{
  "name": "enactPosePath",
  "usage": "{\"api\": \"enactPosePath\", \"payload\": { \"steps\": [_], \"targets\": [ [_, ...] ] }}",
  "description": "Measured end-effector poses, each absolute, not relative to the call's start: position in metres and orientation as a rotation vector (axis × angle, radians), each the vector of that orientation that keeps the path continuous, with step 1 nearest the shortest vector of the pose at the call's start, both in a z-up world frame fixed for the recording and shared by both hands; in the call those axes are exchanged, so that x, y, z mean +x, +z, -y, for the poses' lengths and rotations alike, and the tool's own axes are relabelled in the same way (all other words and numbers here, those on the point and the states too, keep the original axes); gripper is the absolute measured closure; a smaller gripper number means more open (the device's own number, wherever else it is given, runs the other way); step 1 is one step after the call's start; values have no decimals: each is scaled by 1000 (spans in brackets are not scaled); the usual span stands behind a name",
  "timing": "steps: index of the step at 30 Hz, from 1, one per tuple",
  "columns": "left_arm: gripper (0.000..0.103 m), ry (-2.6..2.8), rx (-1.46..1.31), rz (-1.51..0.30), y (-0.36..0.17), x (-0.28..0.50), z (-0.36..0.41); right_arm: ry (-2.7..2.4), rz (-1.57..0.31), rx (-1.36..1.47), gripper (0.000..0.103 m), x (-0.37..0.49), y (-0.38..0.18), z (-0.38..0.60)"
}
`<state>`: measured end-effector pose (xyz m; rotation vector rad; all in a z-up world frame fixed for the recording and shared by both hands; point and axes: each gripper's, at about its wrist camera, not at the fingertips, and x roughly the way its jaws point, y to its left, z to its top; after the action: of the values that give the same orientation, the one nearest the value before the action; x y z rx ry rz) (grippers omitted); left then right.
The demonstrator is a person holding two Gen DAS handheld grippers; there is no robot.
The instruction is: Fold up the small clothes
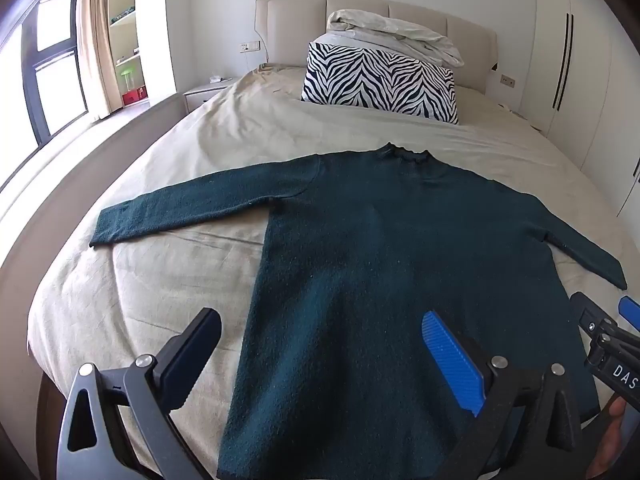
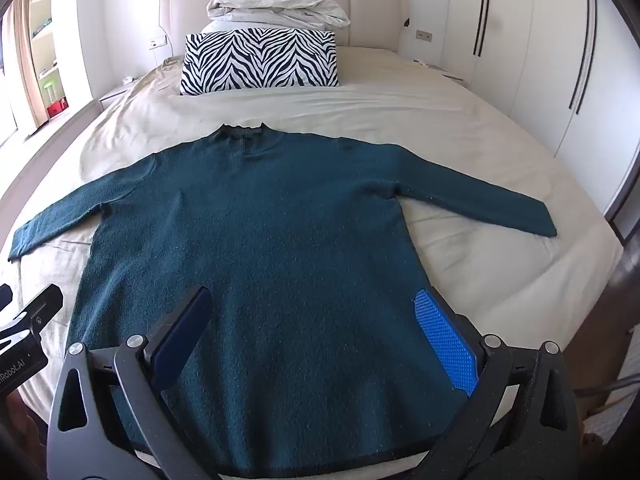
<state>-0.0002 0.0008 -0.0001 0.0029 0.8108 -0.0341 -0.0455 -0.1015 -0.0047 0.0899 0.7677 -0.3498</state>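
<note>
A dark teal knitted sweater [image 1: 380, 240] lies flat on the bed with its collar away from me and both sleeves spread out; it also shows in the right wrist view [image 2: 272, 232]. My left gripper [image 1: 322, 322] is open and empty, held above the sweater's lower left part near the hem. My right gripper [image 2: 314, 298] is open and empty above the lower right part near the hem. The right gripper's fingers [image 1: 600, 320] show at the right edge of the left wrist view. The left gripper's finger [image 2: 36, 316] shows at the left edge of the right wrist view.
The bed [image 1: 180, 160] has a beige sheet. A zebra-striped pillow [image 1: 380, 80] and a rolled white duvet [image 1: 392, 36] sit by the headboard. White wardrobes [image 2: 560, 60] stand to the right; a window, curtain and shelves [image 1: 124, 20] to the left.
</note>
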Motion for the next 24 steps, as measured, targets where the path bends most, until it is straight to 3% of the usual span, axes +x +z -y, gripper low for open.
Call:
{"api": "enactPosePath", "payload": {
  "steps": [24],
  "targets": [
    [0, -37, -8, -818, -1, -4, -11, -356, -781, 67, 0, -47, -10, 95]
  ]
}}
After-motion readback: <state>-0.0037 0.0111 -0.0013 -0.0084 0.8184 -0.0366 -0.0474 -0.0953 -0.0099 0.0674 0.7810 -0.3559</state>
